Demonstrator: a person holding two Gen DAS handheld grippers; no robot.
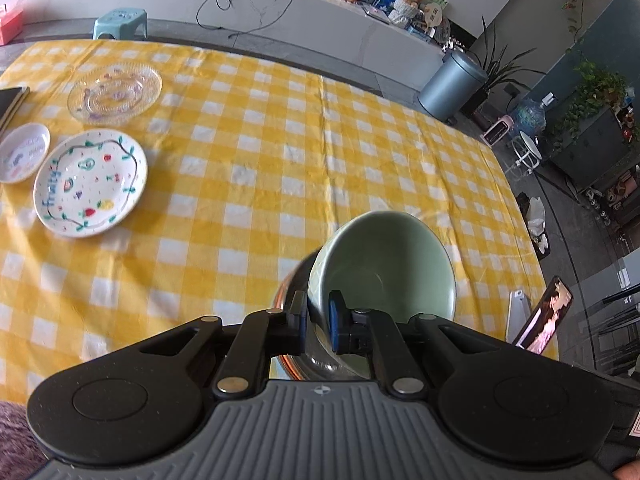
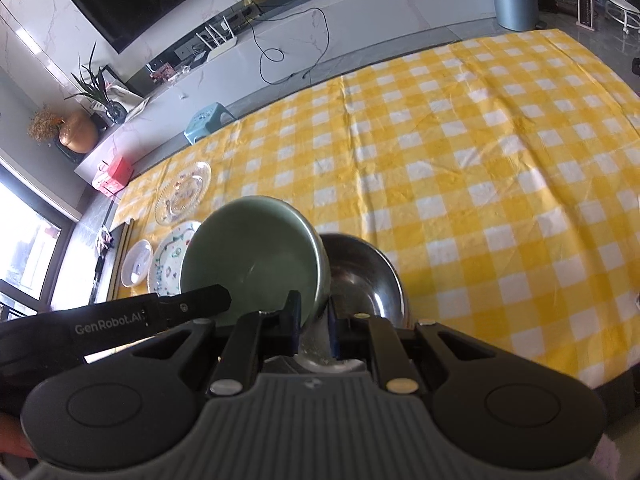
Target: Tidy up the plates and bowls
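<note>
My left gripper (image 1: 318, 320) is shut on the near rim of a pale green bowl (image 1: 384, 268), which is tilted with its mouth toward the camera. A steel bowl (image 1: 320, 366) shows just behind and under it. In the right wrist view my right gripper (image 2: 313, 320) is shut on the steel bowl's (image 2: 360, 276) near rim, with the green bowl (image 2: 252, 256) leaning against its left side. A finger of the left gripper (image 2: 208, 300) reaches in from the left. A fruit-painted plate (image 1: 90, 182), a small white dish (image 1: 24, 152) and a glass plate (image 1: 115, 93) lie at the table's left.
A yellow checked cloth (image 1: 280, 152) covers the table. A dark flat book or tablet (image 1: 12, 98) lies at the left edge. A phone (image 1: 546, 316) stands propped near the right edge. A blue stool (image 1: 120, 20) and a grey bin (image 1: 452, 88) stand beyond the table.
</note>
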